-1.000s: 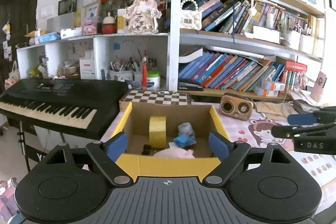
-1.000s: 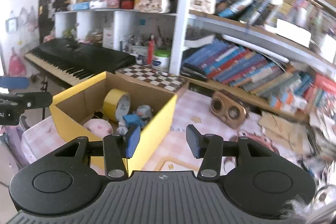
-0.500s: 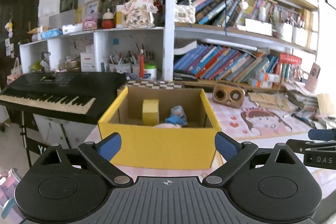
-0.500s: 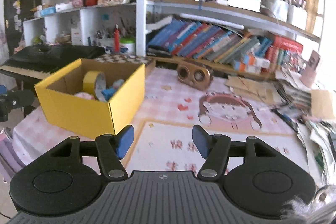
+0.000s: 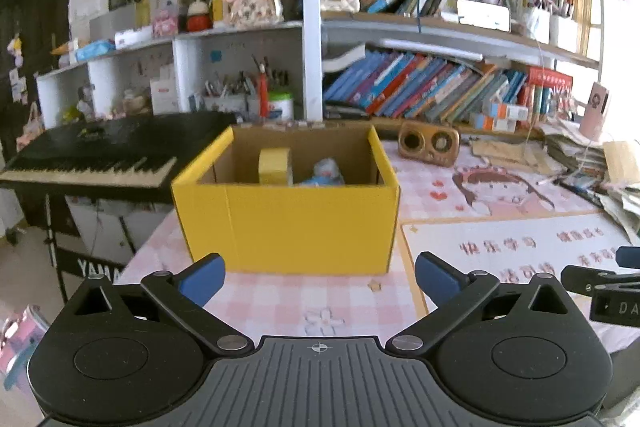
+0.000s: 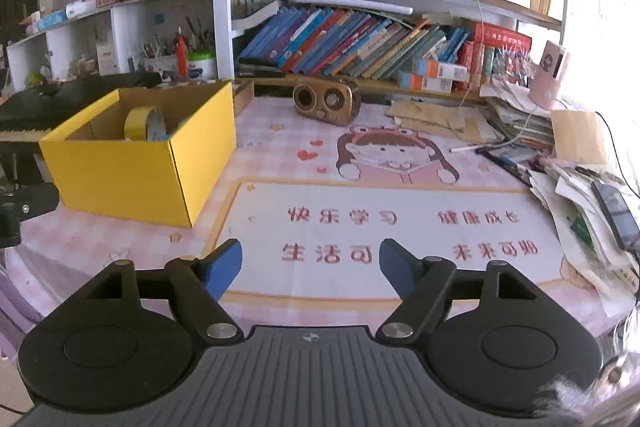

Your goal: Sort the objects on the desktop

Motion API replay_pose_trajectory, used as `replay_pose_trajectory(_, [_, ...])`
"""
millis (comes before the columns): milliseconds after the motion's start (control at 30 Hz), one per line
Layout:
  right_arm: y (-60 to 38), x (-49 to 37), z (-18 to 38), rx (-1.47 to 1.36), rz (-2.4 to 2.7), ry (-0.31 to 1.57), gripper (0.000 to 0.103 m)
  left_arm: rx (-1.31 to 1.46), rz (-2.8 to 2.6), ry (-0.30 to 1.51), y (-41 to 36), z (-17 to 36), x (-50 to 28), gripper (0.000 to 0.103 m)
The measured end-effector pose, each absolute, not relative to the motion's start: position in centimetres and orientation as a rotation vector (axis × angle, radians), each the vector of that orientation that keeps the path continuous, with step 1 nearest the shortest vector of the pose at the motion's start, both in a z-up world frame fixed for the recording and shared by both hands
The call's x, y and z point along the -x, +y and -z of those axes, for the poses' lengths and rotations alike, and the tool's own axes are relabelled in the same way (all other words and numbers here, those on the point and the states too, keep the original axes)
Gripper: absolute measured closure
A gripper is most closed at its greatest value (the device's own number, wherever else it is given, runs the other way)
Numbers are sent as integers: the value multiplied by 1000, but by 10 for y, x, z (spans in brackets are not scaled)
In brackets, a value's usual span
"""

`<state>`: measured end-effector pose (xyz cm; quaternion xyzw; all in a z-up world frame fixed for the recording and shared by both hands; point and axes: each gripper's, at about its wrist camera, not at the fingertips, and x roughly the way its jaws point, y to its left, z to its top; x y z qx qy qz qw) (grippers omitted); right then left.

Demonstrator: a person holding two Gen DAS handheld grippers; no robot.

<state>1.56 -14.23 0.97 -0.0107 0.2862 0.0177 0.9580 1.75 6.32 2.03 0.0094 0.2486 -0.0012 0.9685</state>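
A yellow cardboard box (image 5: 288, 227) (image 6: 132, 175) stands on the pink desk mat, holding a roll of yellow tape (image 5: 274, 166) (image 6: 138, 123) and a small blue toy (image 5: 326, 173). My left gripper (image 5: 318, 277) faces the box's front wall from a short way back, its jaws opening wide with nothing between them. My right gripper (image 6: 310, 265) hovers over the printed mat right of the box, its jaws opening, also empty. The right gripper's fingers (image 5: 600, 277) show at the right edge of the left wrist view.
A brown speaker (image 6: 326, 99) sits behind the mat. Stacked papers and books (image 6: 560, 163) crowd the right edge. A black keyboard (image 5: 100, 155) stands left of the desk. Shelves of books (image 6: 360, 39) rise at the back.
Both grippers have drawn back from over the box and sunk lower; the box now appears farther off. Both pairs of jaws have spread wider, the right one most.
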Motion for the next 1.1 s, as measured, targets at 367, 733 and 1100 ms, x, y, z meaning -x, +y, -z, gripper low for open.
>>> replay_pose_trajectory(367, [-140, -2, 2, 32, -54, 622, 12, -10, 16, 559, 57, -12, -8, 0])
replay_pose_trajectory(733, [-141, 1, 3, 18, -81, 640, 0, -3, -2, 614, 56, -6, -7, 0])
replay_pose_trajectory(1100, [-141, 3, 6, 21, -84, 672, 0, -4, 1, 626, 54, -4, -4, 0])
